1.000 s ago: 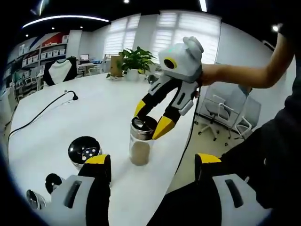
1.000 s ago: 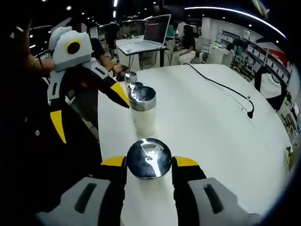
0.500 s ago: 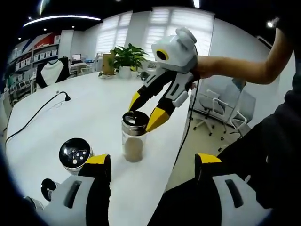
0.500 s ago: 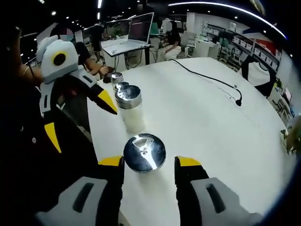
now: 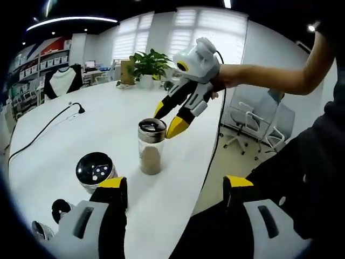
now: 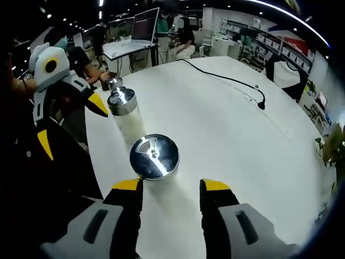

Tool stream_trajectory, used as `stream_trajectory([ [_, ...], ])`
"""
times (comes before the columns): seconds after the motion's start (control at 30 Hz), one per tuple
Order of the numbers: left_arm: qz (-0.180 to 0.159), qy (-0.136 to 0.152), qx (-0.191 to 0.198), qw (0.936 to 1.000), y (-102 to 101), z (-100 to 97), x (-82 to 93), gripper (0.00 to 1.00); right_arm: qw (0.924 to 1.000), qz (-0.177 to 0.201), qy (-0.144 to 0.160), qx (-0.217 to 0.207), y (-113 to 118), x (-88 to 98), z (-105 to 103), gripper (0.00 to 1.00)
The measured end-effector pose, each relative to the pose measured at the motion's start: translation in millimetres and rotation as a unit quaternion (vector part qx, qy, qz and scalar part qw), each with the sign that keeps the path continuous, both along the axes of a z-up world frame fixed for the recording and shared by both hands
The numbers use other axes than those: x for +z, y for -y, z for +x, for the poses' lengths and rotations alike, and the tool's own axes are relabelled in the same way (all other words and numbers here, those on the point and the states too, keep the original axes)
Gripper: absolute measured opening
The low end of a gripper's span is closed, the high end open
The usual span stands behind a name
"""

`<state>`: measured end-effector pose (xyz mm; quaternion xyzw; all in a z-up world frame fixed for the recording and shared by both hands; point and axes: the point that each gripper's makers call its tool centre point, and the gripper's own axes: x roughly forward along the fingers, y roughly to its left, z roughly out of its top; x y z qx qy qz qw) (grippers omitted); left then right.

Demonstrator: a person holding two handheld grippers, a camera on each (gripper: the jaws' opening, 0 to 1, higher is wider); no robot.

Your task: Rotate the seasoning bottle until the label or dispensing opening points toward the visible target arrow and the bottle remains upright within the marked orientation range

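Note:
A glass seasoning bottle [image 5: 151, 147] with brown powder and a shiny metal lid stands upright on the white table [image 5: 108, 124]. In the right gripper view its lid [image 6: 154, 156] shows from above, just ahead of my right gripper [image 6: 171, 189], whose jaws stand open and apart from it. From the left gripper view the right gripper [image 5: 168, 120] hovers beside the lid, yellow fingertips spread. My left gripper [image 5: 173, 186] is open near the table edge, holding nothing, and it shows at the left as the left gripper [image 6: 70, 125].
A shaker with a perforated lid [image 5: 94, 170] and white contents [image 6: 125, 110] stands close to the bottle. Smaller jars [image 5: 60, 208] sit near the edge. A black cable [image 6: 226, 81] crosses the table. A plant [image 5: 148, 65] stands at the far end.
The right gripper's fingertips straddled the bottle's lid before; now they have drawn back and off it. The bottle stays upright. Both views shifted with the hands.

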<state>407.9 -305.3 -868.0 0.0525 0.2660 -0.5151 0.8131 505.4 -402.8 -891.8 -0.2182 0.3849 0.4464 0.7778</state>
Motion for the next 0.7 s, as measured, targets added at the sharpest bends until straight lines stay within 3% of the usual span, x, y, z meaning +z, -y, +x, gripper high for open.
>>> stream_trajectory([
  [0.37, 0.002, 0.005, 0.011, 0.9999, -8, -11.4, 5.1, 0.77, 0.9996, -0.024, 0.01, 0.011, -5, -1.6, 27, 0.4],
  [0.47, -0.042, -0.001, 0.037, 0.9984, -11, -9.4, 22.2, 0.77, 0.9994, -0.028, 0.014, 0.012, -8, -2.2, 35, 0.39],
  [0.57, -0.036, 0.009, 0.05, 0.9981, -19, -7.4, 25.7, 0.77, 0.9992, -0.034, 0.019, 0.007, -9, -2.1, 44, 0.39],
  [0.7, -0.008, 0.014, 0.068, 0.9976, -35, -6.8, 18.2, 0.77, 0.9988, -0.029, 0.032, -0.022, -11, -0.4, 60, 0.39],
])
